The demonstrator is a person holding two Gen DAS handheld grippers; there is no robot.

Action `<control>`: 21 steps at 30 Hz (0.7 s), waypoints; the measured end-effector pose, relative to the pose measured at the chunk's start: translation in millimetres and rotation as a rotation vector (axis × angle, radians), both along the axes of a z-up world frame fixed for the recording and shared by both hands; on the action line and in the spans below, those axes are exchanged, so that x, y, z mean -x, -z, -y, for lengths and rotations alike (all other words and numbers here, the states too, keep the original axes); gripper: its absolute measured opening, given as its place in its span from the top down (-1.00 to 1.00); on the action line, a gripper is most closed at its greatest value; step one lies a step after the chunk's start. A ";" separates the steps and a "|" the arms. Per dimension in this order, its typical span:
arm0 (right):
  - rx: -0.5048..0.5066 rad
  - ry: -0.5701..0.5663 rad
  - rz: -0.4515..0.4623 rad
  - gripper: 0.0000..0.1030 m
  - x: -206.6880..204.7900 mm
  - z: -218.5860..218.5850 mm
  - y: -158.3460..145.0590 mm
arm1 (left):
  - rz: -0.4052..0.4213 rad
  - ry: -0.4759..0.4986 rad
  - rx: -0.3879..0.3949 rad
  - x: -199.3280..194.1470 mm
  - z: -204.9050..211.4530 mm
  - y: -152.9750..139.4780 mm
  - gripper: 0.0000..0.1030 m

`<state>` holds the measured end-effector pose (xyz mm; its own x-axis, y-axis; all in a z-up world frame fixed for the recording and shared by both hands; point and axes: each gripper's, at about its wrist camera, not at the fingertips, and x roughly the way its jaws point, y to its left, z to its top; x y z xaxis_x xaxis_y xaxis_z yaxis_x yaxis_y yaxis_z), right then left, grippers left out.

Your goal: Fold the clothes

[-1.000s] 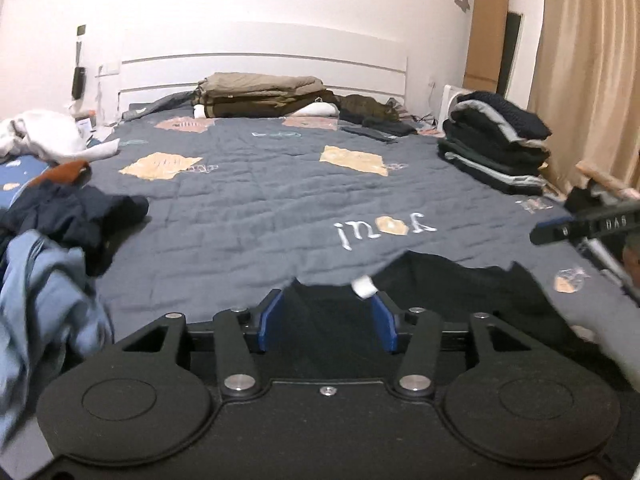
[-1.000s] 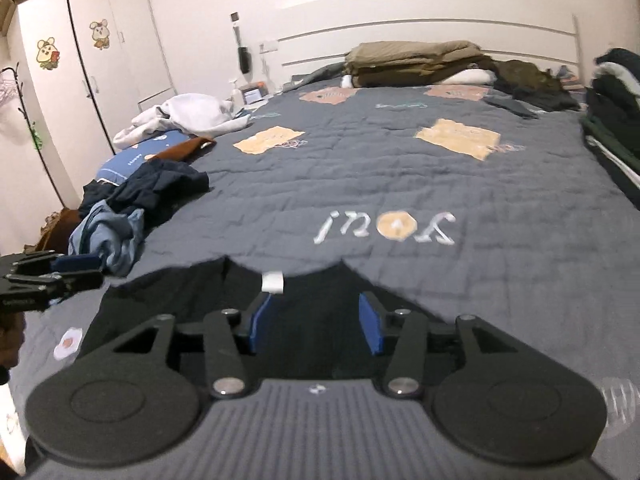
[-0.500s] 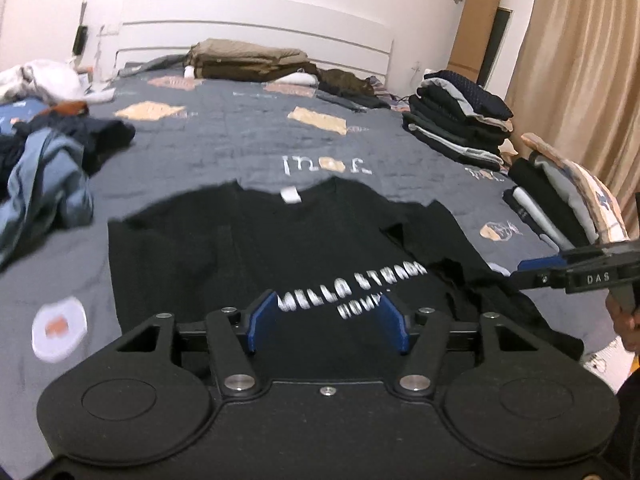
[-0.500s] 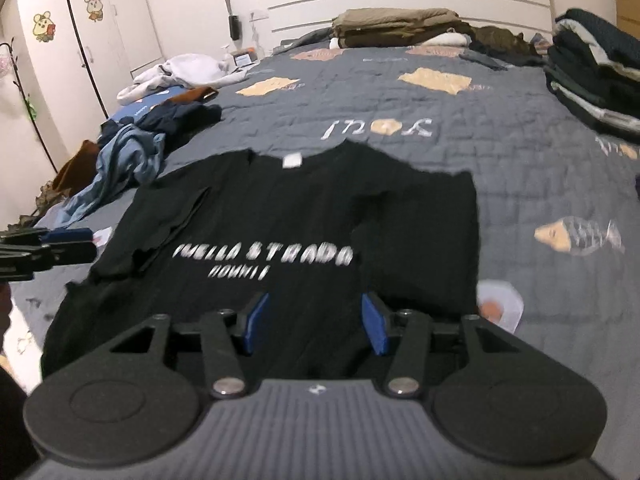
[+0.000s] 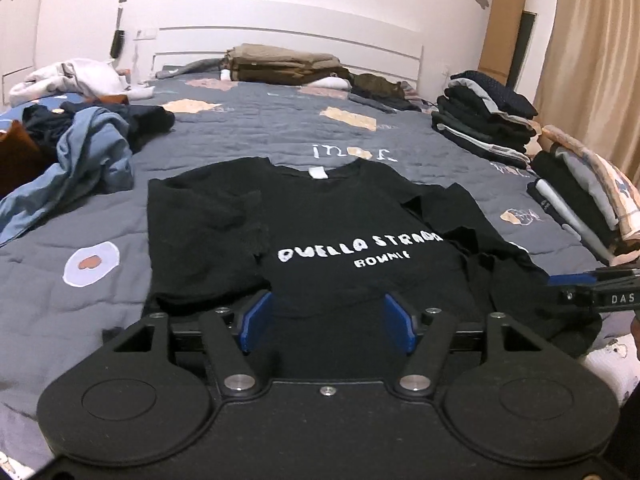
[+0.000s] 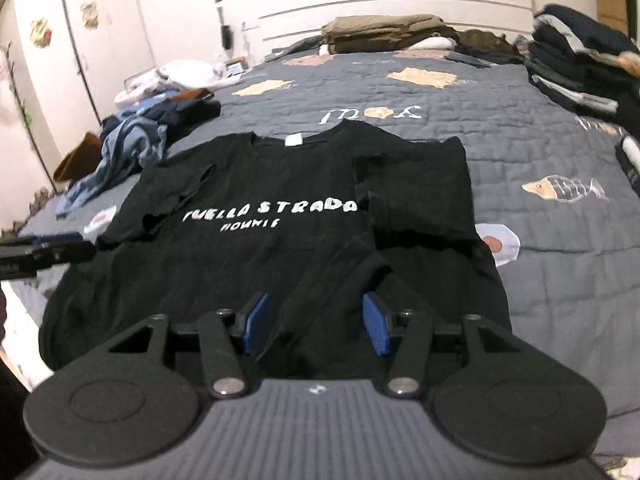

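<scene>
A black T-shirt with white lettering lies front up on the grey quilt, collar away from me, both sleeves folded inward. It also shows in the right wrist view. My left gripper is open and empty over the shirt's lower hem. My right gripper is open and empty over a raised crease near the hem. The right gripper's tip shows at the left view's right edge. The left gripper's tip shows at the right view's left edge.
A loose heap of blue and dark clothes lies at the left of the bed. Stacks of folded clothes stand along the right side. A folded olive pile sits by the headboard. A beige curtain hangs at the right.
Both grippers have drawn back from near the collar toward the hem, bringing the whole shirt into view. Their jaws stay open. The shirt lies as before.
</scene>
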<state>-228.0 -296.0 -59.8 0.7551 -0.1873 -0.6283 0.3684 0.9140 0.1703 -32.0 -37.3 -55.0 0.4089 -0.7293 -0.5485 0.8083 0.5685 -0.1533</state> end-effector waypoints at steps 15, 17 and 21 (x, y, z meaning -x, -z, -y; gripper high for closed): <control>0.084 -0.147 -0.026 -0.01 15.2 -21.2 3.4 | 0.025 -0.031 -0.015 2.7 -17.1 -2.7 -0.22; 0.100 -0.169 -0.033 -0.01 14.8 -25.6 4.3 | 0.027 -0.028 -0.017 3.7 -17.1 -2.6 -0.23; 0.155 -0.212 -0.062 -0.01 11.5 -37.0 7.7 | 0.029 -0.024 -0.015 5.8 -18.0 -3.7 -0.24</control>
